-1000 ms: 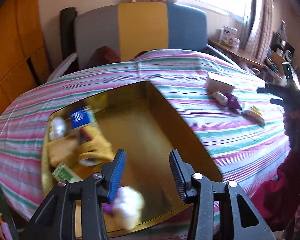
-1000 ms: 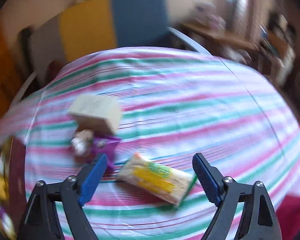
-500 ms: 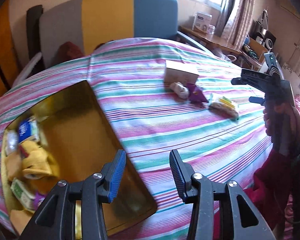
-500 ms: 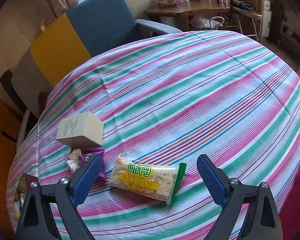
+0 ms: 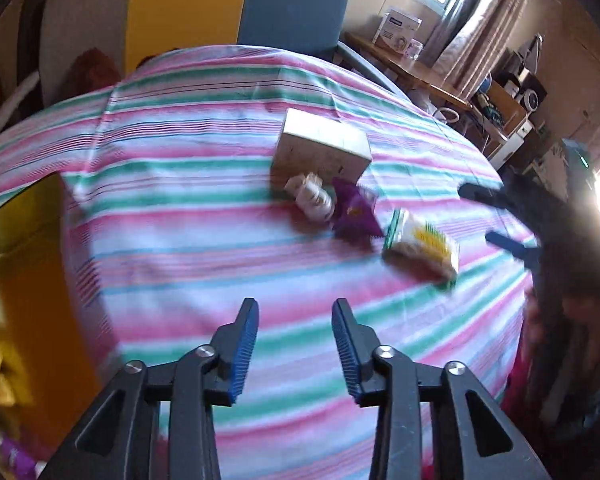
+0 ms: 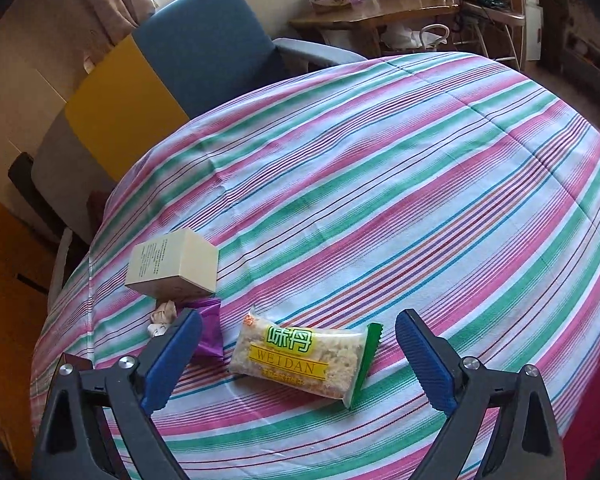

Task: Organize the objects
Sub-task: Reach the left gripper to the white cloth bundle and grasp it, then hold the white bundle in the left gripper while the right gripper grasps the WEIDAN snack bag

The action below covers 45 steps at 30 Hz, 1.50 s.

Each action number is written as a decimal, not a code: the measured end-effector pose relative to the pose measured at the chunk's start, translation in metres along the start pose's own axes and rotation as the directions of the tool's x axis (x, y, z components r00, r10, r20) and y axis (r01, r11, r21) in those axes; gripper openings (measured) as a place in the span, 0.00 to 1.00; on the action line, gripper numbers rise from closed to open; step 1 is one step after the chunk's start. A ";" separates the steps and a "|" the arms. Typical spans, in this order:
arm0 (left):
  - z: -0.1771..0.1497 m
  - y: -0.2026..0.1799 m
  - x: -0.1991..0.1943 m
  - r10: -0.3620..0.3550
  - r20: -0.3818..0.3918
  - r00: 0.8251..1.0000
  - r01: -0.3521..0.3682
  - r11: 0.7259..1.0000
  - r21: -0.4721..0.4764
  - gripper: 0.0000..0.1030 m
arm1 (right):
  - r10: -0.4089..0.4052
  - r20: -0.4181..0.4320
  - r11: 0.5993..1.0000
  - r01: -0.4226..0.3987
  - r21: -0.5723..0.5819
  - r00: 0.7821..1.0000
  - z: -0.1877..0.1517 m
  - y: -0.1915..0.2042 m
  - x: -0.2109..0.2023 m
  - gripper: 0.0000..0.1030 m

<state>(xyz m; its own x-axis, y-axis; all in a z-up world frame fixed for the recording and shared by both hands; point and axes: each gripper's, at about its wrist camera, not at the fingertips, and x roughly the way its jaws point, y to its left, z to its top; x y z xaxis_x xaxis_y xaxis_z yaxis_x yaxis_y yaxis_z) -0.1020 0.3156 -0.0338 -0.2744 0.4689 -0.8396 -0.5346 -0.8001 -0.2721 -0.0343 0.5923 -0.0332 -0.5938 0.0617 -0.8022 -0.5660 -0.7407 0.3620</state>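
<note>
Left claw [image 5: 295, 344] hovering over bare striped cloth, blue pads narrowing, nothing between them. Right claw [image 6: 298, 364] hanging spread wide above the table [image 6: 400, 184], straddling the WEIDAN snack packet [image 6: 300, 356] without touching it; also showing at the right edge of the left wrist view [image 5: 500, 220], gripped in a hand above a red sleeve [image 5: 540, 360].

Lying flat on the cloth, the snack packet [image 5: 422, 246], green sealed end turned toward the near right. Just beside it, a purple wrapper [image 6: 210, 330], partly hidden behind the right claw's left finger, and touching that a small crumpled white candy wrapper [image 6: 163, 316]. Standing right behind both, a cream cardboard box [image 6: 176, 264] with fine print on one face.

Covering the rounded table, a cloth of pink, green, white and thin blue stripes, creased along fold lines. Sitting at the far left of the left wrist view, an open yellow-gold tin box [image 5: 32, 280], blurred, with yellow items inside.

Beyond the table, a chair back [image 6: 172, 64] in grey, yellow and blue panels. Further out, a wooden side desk [image 6: 372, 16] carrying a white carton, curtains by a bright window, and cluttered shelving at the right.
</note>
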 end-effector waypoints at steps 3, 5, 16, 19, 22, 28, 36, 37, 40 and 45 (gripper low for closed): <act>0.022 -0.004 0.021 -0.023 -0.008 1.000 0.023 1.000 -0.021 0.31 | 0.018 -0.004 1.000 -0.018 -0.007 1.000 0.000 0.002 0.000 0.95; 0.036 -0.006 0.033 -0.017 -0.003 1.000 0.017 0.999 -0.037 0.31 | 0.031 -0.004 0.999 -0.031 -0.007 1.000 0.000 0.002 0.000 0.95; 0.089 -0.004 0.116 0.029 -0.055 0.998 -0.035 0.994 -0.107 0.36 | 0.087 -0.015 0.996 -0.087 0.004 0.996 0.000 0.003 0.001 0.96; 0.085 -0.013 0.114 0.050 -0.029 0.998 -0.052 0.998 -0.043 0.31 | 0.085 -0.013 0.996 -0.085 0.000 0.996 0.001 0.004 0.002 0.96; 0.072 -0.016 0.106 0.055 -0.024 0.998 -0.055 0.998 0.007 0.28 | 0.079 -0.010 0.997 -0.079 0.006 0.997 0.001 0.003 0.003 0.96; 0.029 -0.017 0.079 0.077 -0.041 0.996 -0.075 0.996 0.051 0.28 | 0.056 -0.009 0.998 -0.056 -0.004 0.998 0.001 0.002 0.006 0.95; -0.057 -0.037 0.033 0.039 -0.031 0.999 -0.033 0.983 0.178 0.28 | 0.008 -0.068 1.000 -0.008 0.006 0.998 0.001 -0.003 0.025 0.95; -0.062 -0.038 0.032 0.031 -0.035 0.999 -0.024 0.983 0.183 0.27 | 0.001 -0.075 1.000 -0.001 0.004 0.997 0.001 -0.003 0.027 0.95; -0.083 -0.044 0.024 0.022 -0.018 1.000 -0.017 0.976 0.216 0.26 | -0.024 -0.088 0.999 0.022 -0.025 0.996 0.001 0.001 0.034 0.95; -0.093 -0.045 0.020 0.010 0.003 1.000 -0.010 0.973 0.232 0.25 | -0.049 -0.113 0.991 0.034 -0.126 0.992 -0.004 0.017 0.045 0.95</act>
<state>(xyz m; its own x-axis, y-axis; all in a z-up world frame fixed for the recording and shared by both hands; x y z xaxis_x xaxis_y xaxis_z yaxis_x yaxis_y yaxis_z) -0.0092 0.3266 -0.0818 -0.2820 0.4619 -0.8409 -0.7025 -0.6964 -0.1469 -0.0688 0.5795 -0.0652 -0.4973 0.0219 -0.8673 -0.5094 -0.8166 0.2715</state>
